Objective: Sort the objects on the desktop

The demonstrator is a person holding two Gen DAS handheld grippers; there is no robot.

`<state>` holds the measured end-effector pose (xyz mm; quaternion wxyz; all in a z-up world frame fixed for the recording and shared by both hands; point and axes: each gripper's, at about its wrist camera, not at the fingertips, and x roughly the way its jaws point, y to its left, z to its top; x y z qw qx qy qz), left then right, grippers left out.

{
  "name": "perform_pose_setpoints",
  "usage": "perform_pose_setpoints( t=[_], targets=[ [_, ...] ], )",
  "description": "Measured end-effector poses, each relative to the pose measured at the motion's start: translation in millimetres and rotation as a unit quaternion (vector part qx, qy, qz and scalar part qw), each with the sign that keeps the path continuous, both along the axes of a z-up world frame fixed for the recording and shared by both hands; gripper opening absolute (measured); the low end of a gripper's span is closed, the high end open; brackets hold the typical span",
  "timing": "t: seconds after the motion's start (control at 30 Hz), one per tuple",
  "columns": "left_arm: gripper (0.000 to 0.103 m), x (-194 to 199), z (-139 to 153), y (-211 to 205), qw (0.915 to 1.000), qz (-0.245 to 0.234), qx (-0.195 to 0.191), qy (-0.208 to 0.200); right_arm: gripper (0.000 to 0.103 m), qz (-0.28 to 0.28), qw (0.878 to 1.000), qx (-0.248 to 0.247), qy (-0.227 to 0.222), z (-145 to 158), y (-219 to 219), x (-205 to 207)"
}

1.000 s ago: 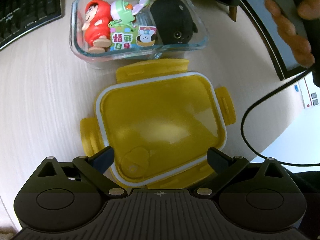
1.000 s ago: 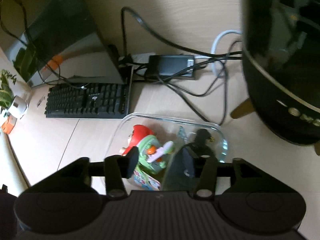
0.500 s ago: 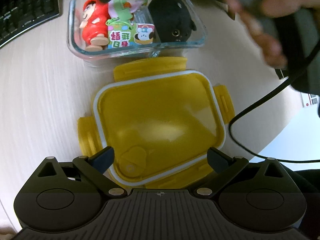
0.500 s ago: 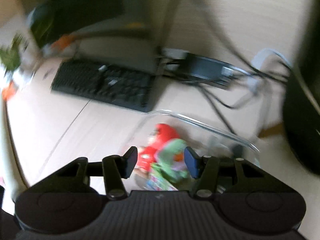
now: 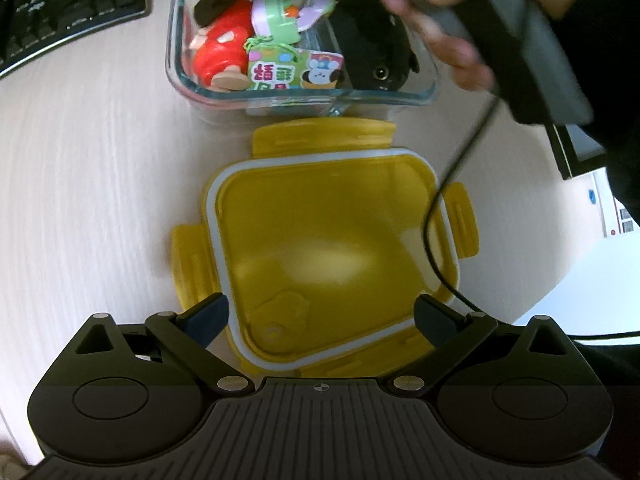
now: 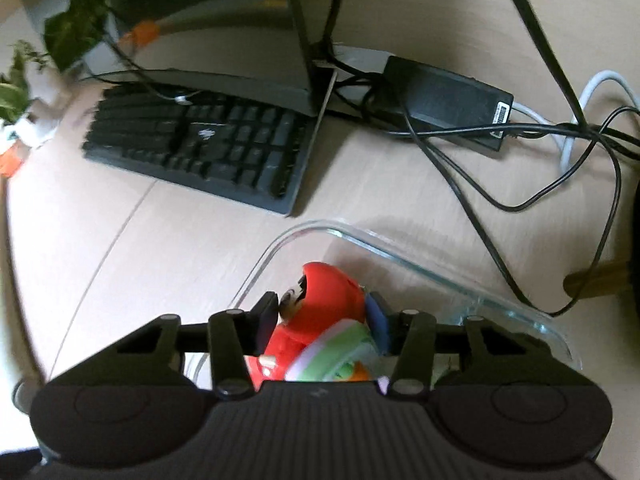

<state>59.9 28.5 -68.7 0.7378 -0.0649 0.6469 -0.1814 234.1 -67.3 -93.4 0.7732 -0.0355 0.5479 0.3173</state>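
Observation:
A clear glass container (image 5: 304, 98) holds a red doll (image 5: 218, 46), a green and purple toy (image 5: 276, 26), a printed tag (image 5: 276, 70) and a black plush (image 5: 372, 48). A yellow lid (image 5: 328, 248) lies upturned in front of it. My left gripper (image 5: 320, 316) is open, its fingers either side of the lid's near edge. My right gripper (image 6: 322, 318) hangs over the container (image 6: 420, 276), jaws around the red doll's head (image 6: 328, 296), with small gaps either side. The green toy (image 6: 332, 356) lies beside the doll.
A black keyboard (image 6: 200, 148) and a monitor base (image 6: 224, 60) lie behind the container. A power brick (image 6: 444, 100) and loose cables (image 6: 540, 196) lie at the back right. A cable (image 5: 444, 216) crosses the lid's right side. The desk edge (image 5: 560, 280) is at the right.
My right gripper has dropped into the container and now straddles the red doll's head, jaws a little wider. The left gripper has stayed over the lid.

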Motion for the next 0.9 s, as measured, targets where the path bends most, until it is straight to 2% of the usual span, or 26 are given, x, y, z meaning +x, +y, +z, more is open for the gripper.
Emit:
perform_pose_setpoints(
  t=[0.1,0.17,0.23,0.33,0.4,0.53,0.67,0.73,0.77,0.9],
  targets=[
    [0.101,3.5,-2.0,-4.9,0.9999,-0.008,0.006,0.003,0.051,-0.014,1.000,0.013,0.023,-1.6,-10.7,2.1],
    [0.101,3.1,0.8,-8.2,0.9998,-0.017,0.009,-0.001,0.052,-0.041,0.998,0.026,0.029,7.7,-19.3,6.0],
    [0.101,2.6,2.2,-8.2,0.9998,-0.020,0.008,-0.001,0.052,-0.052,0.998,0.040,0.014,26.8,-28.5,5.7],
    [0.101,4.6,0.3,-6.9,0.9998,-0.018,0.007,0.005,0.052,-0.032,0.999,0.007,-0.030,54.2,-32.4,-4.4],
    [0.101,7.0,-2.2,-8.2,0.9998,-0.017,0.010,0.008,0.052,-0.014,0.999,-0.005,-0.034,60.0,-30.9,-12.5],
    [0.101,7.9,-0.8,-11.7,0.9995,-0.030,0.005,0.003,0.052,0.043,0.997,-0.032,-0.057,54.6,-21.6,-32.7],
    [0.101,6.9,-1.3,-13.0,0.9994,-0.034,0.006,0.004,0.051,0.058,0.994,-0.049,-0.080,32.9,-8.1,-40.3],
    [0.101,6.7,-2.7,-10.0,0.9995,-0.029,0.008,0.005,0.040,0.078,0.988,-0.063,-0.114,25.4,-2.1,-41.6],
    [0.101,6.2,-2.7,-8.1,0.9996,-0.025,0.009,0.005,0.039,0.079,0.987,-0.067,-0.125,25.6,-2.5,-40.6],
    [0.101,6.4,-6.3,0.4,0.9999,-0.007,0.007,0.010,0.038,0.076,0.990,-0.024,-0.115,37.2,-16.6,-29.3]
  ],
)
